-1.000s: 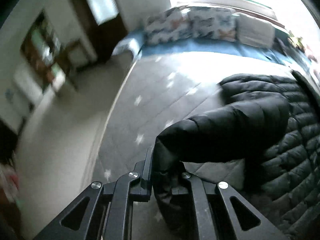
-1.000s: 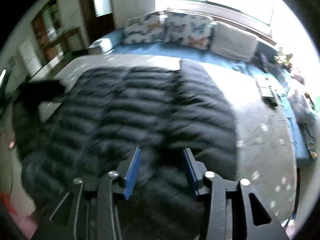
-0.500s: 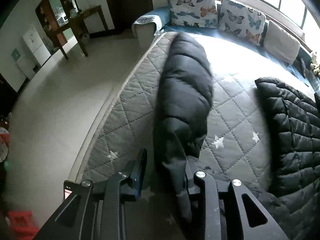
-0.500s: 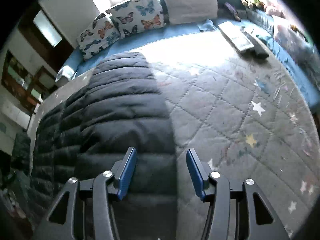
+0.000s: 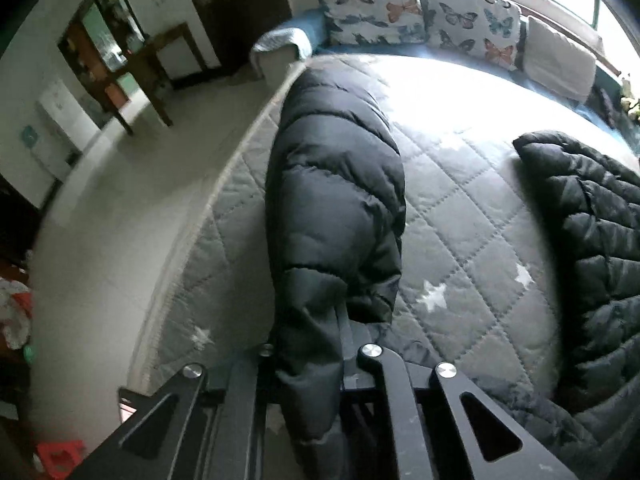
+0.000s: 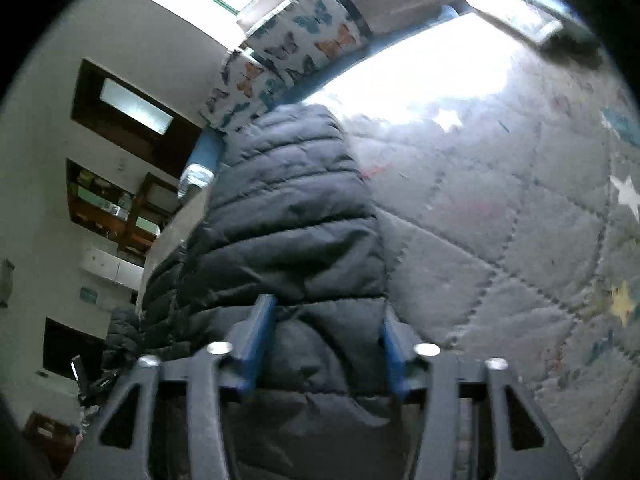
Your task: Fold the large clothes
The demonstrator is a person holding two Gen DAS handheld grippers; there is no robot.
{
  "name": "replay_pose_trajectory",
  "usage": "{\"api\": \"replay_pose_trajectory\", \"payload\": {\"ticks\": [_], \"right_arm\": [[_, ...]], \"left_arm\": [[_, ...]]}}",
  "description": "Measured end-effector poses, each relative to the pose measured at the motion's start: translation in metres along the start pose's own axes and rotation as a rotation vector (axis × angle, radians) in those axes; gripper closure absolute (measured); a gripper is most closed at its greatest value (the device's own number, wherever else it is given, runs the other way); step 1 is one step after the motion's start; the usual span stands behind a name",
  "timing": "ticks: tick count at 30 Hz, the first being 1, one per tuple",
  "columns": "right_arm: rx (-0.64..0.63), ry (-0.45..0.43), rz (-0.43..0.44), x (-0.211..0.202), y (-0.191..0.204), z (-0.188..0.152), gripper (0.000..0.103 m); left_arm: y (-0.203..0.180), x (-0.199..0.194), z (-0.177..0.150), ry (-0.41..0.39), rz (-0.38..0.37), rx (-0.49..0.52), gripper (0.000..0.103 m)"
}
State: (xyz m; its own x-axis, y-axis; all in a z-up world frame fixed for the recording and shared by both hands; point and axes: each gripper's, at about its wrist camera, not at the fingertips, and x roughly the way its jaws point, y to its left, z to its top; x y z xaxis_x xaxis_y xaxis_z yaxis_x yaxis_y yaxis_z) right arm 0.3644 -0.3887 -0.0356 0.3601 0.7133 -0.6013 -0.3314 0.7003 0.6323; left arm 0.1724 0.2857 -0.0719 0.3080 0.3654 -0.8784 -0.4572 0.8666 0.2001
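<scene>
Both of your grippers are now working the black puffer jacket [image 5: 592, 240] on the quilted bed [image 5: 472, 216], and the picture has changed fast in the last second. Your left gripper [image 5: 310, 344] is staying clamped on the cuff end of the sleeve [image 5: 336, 184], but the sleeve is no longer bunched up across the view as it was a second ago: you are laying it out long, running away from you along the bed's left edge toward the butterfly pillows [image 5: 376, 12]. The jacket body is lying to the right of it, apart, with bare quilt between.

Your right gripper [image 6: 324, 344] is the bigger change. Half a second ago it was hovering above the cloth; now its blue fingers [image 6: 256, 340] are standing wide apart with a puffy section of the jacket between them, not yet squeezed. Whether that section is the other sleeve is hard to tell.

By my reading, you are stretching the garment flat before folding, so the folding itself is barely begun. Closing the right gripper on that section looks like the next need.
</scene>
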Motion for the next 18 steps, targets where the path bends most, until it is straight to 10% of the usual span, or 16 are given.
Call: {"api": "replay_pose_trajectory", "payload": {"ticks": [11,14,18], "right_arm": [[-0.077,-0.362,-0.431,-0.135,0.037,-0.039,0.093],[0.01,-0.32,-0.582,-0.156,0.008,-0.068,0.093],[0.177,-0.145,-0.55,-0.155,-0.042,-0.101,0.089]], "left_arm": [[0.001,-0.009,0.043,-0.115,0.115,-0.05,0.093],[0.015,0.008,0.049,-0.044,0.065,-0.091,0.088],[0.021,0.015,0.049,0.024,0.006,-0.088,0.085]]}}
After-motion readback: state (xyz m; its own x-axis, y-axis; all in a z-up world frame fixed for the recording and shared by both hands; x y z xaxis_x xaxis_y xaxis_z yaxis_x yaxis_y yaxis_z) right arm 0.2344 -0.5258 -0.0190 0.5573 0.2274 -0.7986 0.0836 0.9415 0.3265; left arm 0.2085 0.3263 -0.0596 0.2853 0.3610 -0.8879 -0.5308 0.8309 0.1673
